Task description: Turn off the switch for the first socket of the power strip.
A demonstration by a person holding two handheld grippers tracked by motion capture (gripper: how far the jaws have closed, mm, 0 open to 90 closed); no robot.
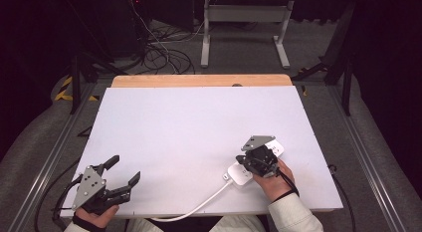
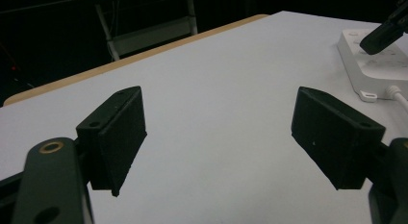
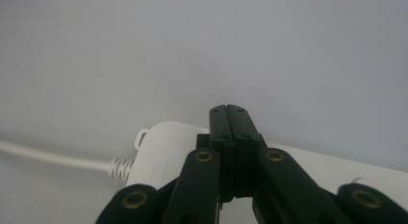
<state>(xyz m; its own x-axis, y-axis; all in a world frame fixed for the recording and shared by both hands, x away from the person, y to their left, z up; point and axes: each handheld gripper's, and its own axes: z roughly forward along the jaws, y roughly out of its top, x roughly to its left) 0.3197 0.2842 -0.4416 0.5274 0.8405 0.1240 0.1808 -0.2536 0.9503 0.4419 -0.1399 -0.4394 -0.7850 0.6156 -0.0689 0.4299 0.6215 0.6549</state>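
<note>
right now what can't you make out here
- Power strip: its sockets, in the high view, sit under the right gripper.
- Strip switch: right gripper view, its own shut jaws cover the strip top.
- Cord: its plug end runs off the table's near edge.

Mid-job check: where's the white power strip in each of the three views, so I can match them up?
High view: power strip lies lower right on the white board, partly under the right gripper.
Left gripper view: far right edge, with the right gripper's tip above it.
Right gripper view: bottom centre, behind the shut jaws.
Shared landmark: its white cord, leaving the strip's rounded end.
</note>
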